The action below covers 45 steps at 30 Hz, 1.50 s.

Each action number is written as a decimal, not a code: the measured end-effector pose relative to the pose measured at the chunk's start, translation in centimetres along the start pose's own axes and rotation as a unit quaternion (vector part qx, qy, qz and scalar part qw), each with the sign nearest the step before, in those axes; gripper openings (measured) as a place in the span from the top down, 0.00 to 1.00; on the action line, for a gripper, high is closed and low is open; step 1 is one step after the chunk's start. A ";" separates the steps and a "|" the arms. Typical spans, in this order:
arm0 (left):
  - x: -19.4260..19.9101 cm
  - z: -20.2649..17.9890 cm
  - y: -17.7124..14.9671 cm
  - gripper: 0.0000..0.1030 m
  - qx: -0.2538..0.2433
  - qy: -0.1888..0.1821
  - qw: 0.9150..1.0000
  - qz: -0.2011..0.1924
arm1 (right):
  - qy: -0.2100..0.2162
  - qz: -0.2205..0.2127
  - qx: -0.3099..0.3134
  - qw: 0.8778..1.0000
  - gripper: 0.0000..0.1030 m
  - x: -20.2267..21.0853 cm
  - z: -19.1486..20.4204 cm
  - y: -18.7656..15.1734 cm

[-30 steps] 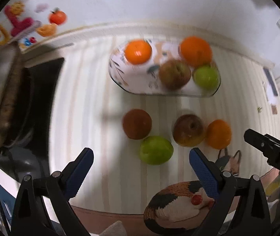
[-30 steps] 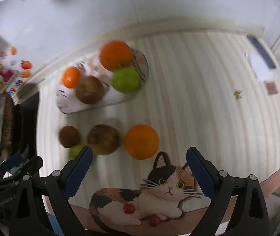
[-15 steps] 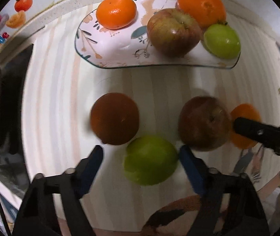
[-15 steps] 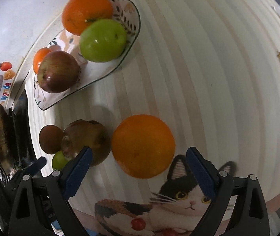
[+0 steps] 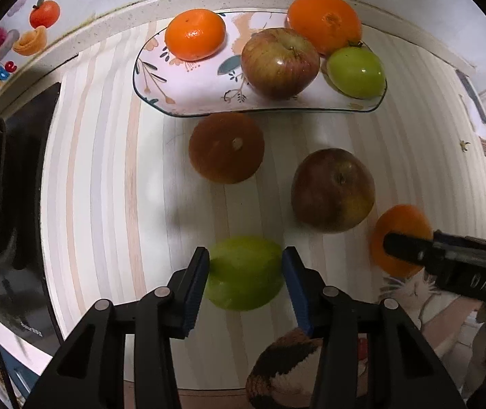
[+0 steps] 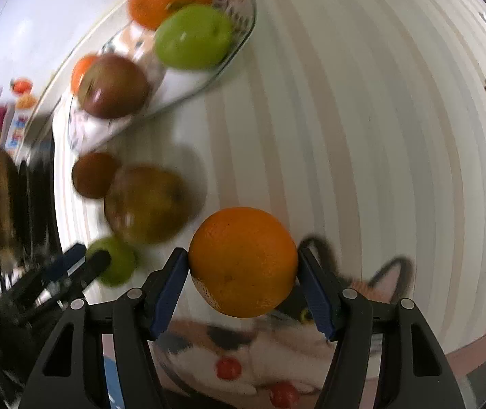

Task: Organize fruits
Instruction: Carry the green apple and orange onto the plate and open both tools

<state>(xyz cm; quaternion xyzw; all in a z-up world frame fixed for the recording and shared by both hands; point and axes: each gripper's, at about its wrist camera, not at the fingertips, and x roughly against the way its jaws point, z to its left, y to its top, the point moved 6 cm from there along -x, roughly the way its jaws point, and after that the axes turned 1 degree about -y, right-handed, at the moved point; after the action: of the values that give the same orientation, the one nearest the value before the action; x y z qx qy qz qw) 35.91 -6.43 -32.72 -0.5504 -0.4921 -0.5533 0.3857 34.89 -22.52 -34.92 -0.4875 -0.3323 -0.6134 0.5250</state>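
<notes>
1. A floral plate (image 5: 188, 102) sits well beyond both sets of jaws on a pale striped bench (image 5: 113, 177). It already holds four fruits: a mandarin (image 5: 195, 34), a red apple (image 5: 280, 63), a large orange (image 5: 324, 22) and a green fruit (image 5: 357, 71).
2. Four fruits remain off the plate, so the sorting looks about half done.
3. The left gripper (image 5: 245, 274) points straight down; its jaws have just been closing and now press both sides of a green apple (image 5: 244, 277).
4. The right gripper (image 6: 243, 269) has also just been closing; its jaws touch both sides of an orange (image 6: 243, 260) resting on the bench.
5. Ahead of the left jaws, untouched, lie a brown fruit (image 5: 226, 148) and a dark apple (image 5: 333, 189).
</notes>
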 end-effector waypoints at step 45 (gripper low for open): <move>3.0 7.1 15.5 0.44 0.080 -0.015 0.996 -0.030 | -0.005 -0.059 0.129 0.990 0.35 6.4 15.7 18.9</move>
<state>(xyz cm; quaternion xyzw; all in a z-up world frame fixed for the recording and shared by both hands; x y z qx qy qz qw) 52.27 -2.61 -28.52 -0.5109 -0.5567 -0.5154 0.4042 57.29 -14.46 -26.07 -0.3985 -0.4395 -0.5930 0.5444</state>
